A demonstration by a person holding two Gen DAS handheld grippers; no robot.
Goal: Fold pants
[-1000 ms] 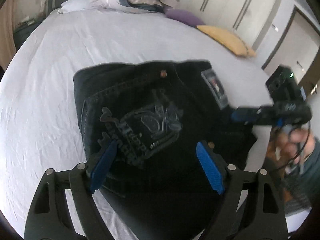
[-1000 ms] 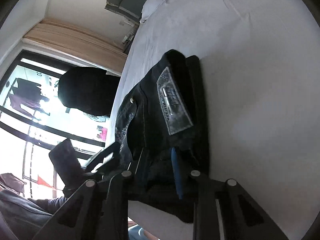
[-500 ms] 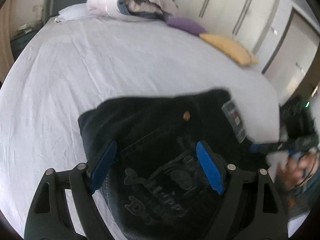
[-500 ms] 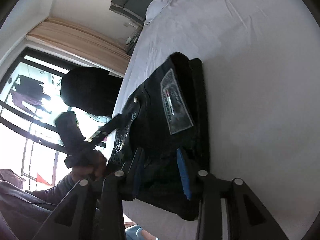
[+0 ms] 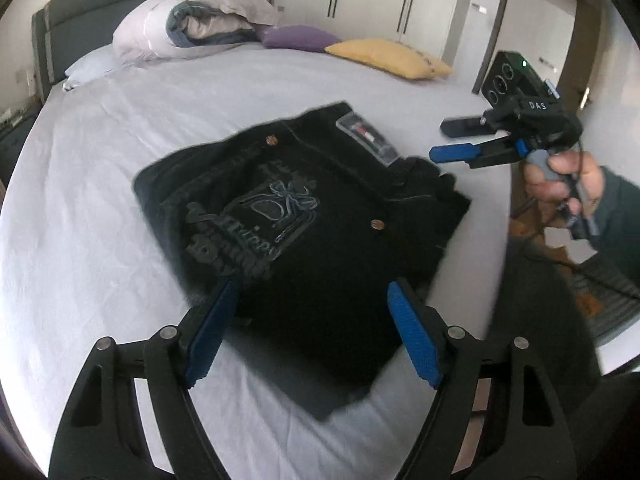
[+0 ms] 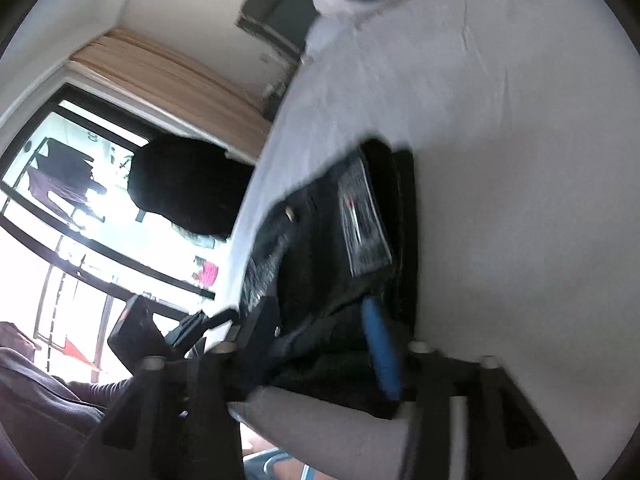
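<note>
Daylit; window (image 6: pixel 80 216) glare; right view blurred.

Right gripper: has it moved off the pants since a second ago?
Yes. The right gripper now hangs off the pants, beyond the bed edge, fingers opening.

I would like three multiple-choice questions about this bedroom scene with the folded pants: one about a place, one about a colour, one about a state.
1. Where do the folded pants lie?
A. on the bed sheet
B. on the floor
C. on a chair

2. What colour is the cushion next to the yellow cushion?
A. red
B. purple
C. green

3. How is the left gripper?
A. shut on the pants
B. shut and empty
C. open, gripping nothing

Answers:
1 A: the white sheet surrounds the pants.
2 B: a purple cushion lies beside the yellow one.
3 C: its blue pads stand wide apart above the pants.
</note>
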